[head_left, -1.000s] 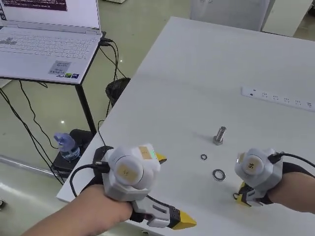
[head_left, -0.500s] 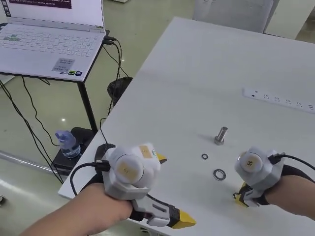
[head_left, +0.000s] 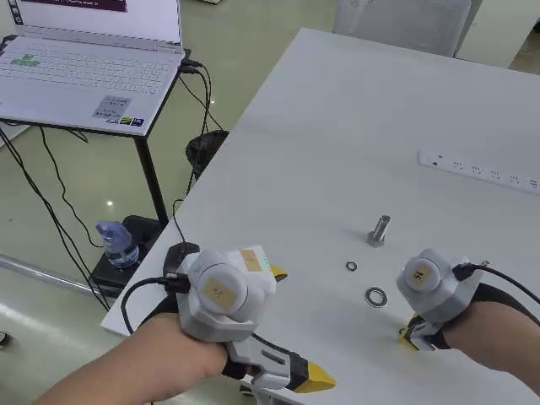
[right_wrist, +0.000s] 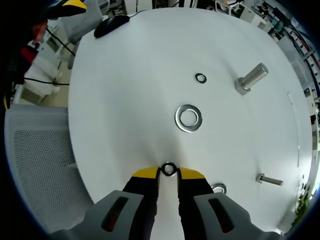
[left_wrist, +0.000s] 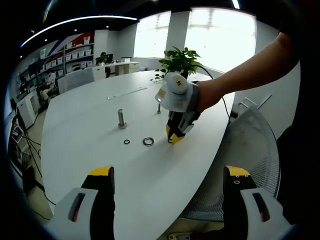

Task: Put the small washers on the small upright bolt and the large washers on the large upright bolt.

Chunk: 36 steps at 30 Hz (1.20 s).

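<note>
My left claw [left_wrist: 169,172] and right claw [right_wrist: 169,173] are yellow-tipped on black, pale grey-bodied; the tabletop [head_left: 337,126] is plain white; small washer [right_wrist: 169,169], large washer [right_wrist: 188,118] and bolt [right_wrist: 251,78] silvery.

A white power strip [head_left: 481,171] is laid on the white surface [head_left: 337,118] at 3 o'clock. An open laptop [head_left: 84,72] is set on a black stand [head_left: 150,181] at 10 o'clock, with a plastic bottle [head_left: 116,243] placed below it at 9 o'clock.

White table [head_left: 337,126], round-edged. Power strip [head_left: 481,166] toward far side. Large bolt [head_left: 378,229] upright; small washer [head_left: 351,267], large washer [head_left: 375,296] lying flat nearby. Small bolt [right_wrist: 270,180] standing apart.
</note>
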Each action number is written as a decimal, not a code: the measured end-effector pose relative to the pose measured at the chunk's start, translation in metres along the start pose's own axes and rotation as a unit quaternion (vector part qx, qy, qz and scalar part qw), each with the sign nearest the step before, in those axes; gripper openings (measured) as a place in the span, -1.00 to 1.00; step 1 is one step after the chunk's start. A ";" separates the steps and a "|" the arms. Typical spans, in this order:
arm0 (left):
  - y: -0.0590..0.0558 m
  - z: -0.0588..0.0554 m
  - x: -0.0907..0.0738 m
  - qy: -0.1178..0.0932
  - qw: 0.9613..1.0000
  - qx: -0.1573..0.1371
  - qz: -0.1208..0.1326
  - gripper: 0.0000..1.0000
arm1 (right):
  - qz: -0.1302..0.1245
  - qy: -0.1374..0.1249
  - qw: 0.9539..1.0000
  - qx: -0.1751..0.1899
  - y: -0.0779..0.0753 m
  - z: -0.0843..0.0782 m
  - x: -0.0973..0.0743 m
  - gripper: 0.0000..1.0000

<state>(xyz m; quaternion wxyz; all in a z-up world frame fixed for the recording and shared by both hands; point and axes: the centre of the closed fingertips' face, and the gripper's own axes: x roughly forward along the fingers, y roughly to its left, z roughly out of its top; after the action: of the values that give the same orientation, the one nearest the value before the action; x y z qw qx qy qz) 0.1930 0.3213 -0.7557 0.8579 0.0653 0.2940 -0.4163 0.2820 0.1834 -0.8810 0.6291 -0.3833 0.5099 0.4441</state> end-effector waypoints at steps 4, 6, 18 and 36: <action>0.001 -0.001 0.000 0.003 1.000 0.000 0.001 0.79 | -0.001 0.002 1.000 -0.005 0.001 0.000 0.000 -0.71; 0.000 -0.001 0.001 0.003 1.000 0.001 0.001 0.78 | 0.000 0.004 1.000 -0.003 0.001 0.000 0.000 -0.71; -0.002 0.000 0.005 0.005 1.000 -0.002 0.008 0.77 | 0.010 -0.008 1.000 -0.010 0.000 -0.001 0.000 -0.75; 0.011 0.013 0.029 0.001 1.000 -0.009 0.023 0.78 | 0.026 -0.017 0.999 -0.013 -0.029 -0.027 -0.034 -0.76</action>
<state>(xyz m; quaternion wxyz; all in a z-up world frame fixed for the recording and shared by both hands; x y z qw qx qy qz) 0.2209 0.3048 -0.7628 0.8675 0.0648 0.2966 -0.3942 0.2983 0.1440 -0.8520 0.6210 -0.3705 0.5033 0.4731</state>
